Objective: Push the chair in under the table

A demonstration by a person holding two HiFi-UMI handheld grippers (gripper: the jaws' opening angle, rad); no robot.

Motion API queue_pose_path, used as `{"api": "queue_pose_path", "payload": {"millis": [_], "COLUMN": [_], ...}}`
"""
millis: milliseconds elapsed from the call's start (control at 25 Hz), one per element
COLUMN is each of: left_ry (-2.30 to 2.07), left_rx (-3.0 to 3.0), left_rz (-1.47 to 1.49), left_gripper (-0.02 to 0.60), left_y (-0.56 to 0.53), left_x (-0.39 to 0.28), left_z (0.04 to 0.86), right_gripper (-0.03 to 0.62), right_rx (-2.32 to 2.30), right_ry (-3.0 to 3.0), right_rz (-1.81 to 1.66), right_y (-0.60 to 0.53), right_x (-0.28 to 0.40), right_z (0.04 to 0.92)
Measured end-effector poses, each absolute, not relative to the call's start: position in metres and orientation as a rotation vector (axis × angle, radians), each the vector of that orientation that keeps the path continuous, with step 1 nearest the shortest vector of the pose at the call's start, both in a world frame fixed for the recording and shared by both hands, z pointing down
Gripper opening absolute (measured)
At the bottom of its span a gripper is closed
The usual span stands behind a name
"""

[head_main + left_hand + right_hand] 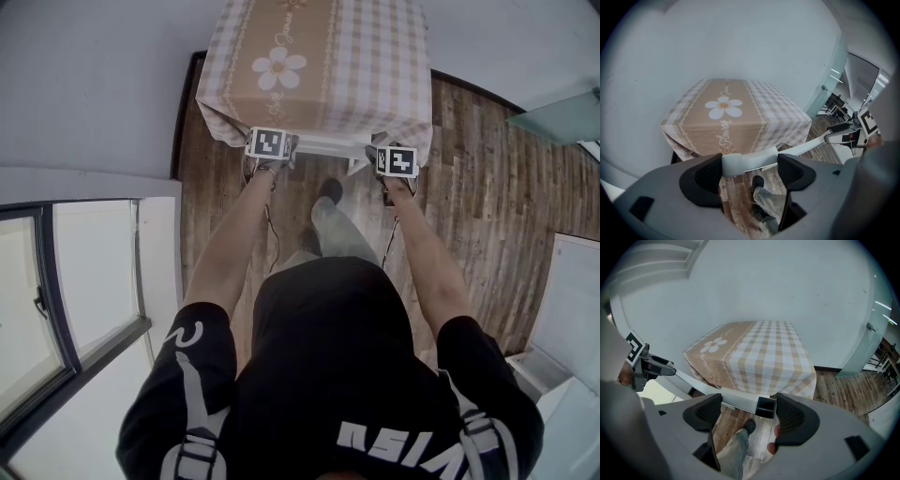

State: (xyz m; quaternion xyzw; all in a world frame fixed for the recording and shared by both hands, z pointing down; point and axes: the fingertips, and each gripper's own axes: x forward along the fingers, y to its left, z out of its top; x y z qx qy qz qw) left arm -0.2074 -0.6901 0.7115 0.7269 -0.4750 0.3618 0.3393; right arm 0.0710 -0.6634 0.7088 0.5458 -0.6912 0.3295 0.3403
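Note:
A table (319, 56) under a beige checked cloth with a daisy print stands against the wall. The chair's white top rail (326, 144) shows just at the table's near edge, and the seat is hidden under the cloth. My left gripper (287, 150) is at the rail's left end and my right gripper (373, 156) at its right end. In the left gripper view the rail (750, 162) lies across the gap of the open left gripper (750, 171). In the right gripper view the rail's black-capped end (765, 407) sits between the spread pads of the right gripper (746, 412).
The floor (487, 178) is wood planks. A grey wall runs on the left, with a window frame (56, 309) below it. A white cabinet (572, 319) stands at the right. The person's leg and dark shoe (330, 191) step forward between the two arms.

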Motion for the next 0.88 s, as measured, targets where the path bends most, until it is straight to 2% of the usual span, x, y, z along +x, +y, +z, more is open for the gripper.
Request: {"api": "queue_pose_path", "payload": {"millis": [880], "left_ry": [-1.231], "left_rx": [1.884], "left_rz": [0.868], "left_gripper": [0.376], "left_y": [-0.737], "left_x": [-0.194], "left_z": [0.717], "right_gripper": [0.382], "right_rx": [1.427], "right_ry": [-1.825], "right_rz": [0.839], "right_y": [-0.716], "right_x": [0.082], "right_z": [0.711]}}
